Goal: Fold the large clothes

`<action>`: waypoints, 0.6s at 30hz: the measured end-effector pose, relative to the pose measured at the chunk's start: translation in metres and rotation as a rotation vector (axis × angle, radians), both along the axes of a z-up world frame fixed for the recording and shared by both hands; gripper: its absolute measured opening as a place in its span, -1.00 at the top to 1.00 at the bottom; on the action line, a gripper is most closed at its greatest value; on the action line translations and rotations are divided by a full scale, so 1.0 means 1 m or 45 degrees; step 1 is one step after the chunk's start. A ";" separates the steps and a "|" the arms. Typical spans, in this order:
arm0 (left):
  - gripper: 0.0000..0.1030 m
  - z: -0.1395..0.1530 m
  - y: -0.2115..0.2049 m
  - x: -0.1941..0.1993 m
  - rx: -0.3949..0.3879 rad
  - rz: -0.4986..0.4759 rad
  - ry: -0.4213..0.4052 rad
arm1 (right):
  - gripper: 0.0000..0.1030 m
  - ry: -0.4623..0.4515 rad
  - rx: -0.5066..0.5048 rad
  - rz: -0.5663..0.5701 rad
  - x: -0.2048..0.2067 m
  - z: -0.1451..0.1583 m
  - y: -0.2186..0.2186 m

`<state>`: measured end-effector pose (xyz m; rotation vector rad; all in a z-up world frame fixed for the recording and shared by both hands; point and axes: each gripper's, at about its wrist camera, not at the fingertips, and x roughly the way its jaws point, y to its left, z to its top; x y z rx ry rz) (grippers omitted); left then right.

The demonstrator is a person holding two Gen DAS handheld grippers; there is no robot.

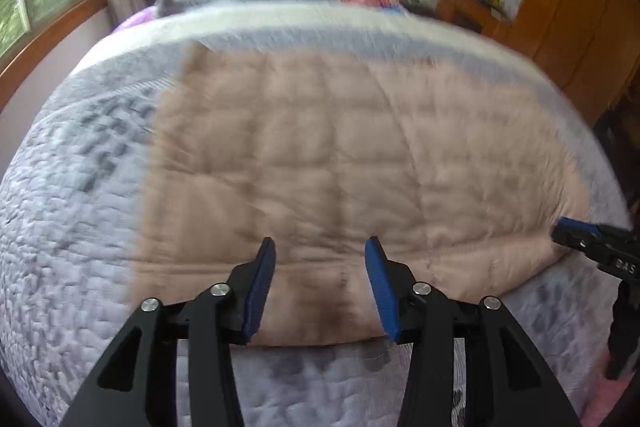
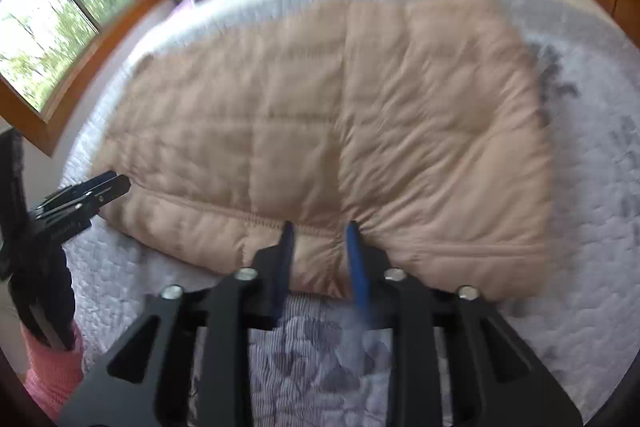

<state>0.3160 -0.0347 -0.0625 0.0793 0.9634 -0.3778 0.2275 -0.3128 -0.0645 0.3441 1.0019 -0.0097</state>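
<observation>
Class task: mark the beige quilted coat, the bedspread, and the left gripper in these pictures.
Beige quilted coat (image 2: pixel 320 115): right wrist view, middle of its padded panel.
Bedspread (image 1: pixel 68 247): left wrist view, bare patterned part left of the coat.
Left gripper (image 1: pixel 320 287): left wrist view, midway between its blue fingertips.

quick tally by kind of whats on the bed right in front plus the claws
beige quilted padded garment, folded flat: 1
pale lavender quilted bedspread under it: 1
black claws with blue pads: 2, the left claw and the right claw, both open over the garment's near edge
total: 4
</observation>
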 end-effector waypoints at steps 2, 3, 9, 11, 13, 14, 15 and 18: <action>-0.16 0.013 0.023 0.006 -0.022 0.060 -0.038 | -0.22 -0.060 -0.008 -0.047 -0.010 0.016 -0.018; -0.23 0.017 0.036 0.014 -0.033 0.095 -0.035 | -0.28 -0.074 -0.012 -0.084 -0.013 0.022 -0.032; -0.32 -0.011 0.095 0.079 -0.141 0.193 0.197 | -0.61 -0.019 0.086 -0.232 -0.002 0.006 -0.115; -0.33 -0.023 0.102 0.089 -0.218 0.180 0.249 | -0.64 0.005 0.176 -0.232 0.006 -0.008 -0.133; -0.40 -0.035 0.106 0.097 -0.290 0.147 0.291 | -0.64 0.016 0.284 -0.230 0.014 -0.025 -0.152; -0.42 -0.040 0.106 0.104 -0.318 0.137 0.303 | -0.64 0.017 0.342 -0.220 0.017 -0.031 -0.159; -0.44 -0.044 0.105 0.109 -0.333 0.130 0.309 | -0.64 0.022 0.396 -0.198 0.022 -0.038 -0.163; -0.51 -0.053 0.096 0.125 -0.386 0.085 0.341 | -0.64 0.037 0.475 -0.171 0.033 -0.053 -0.169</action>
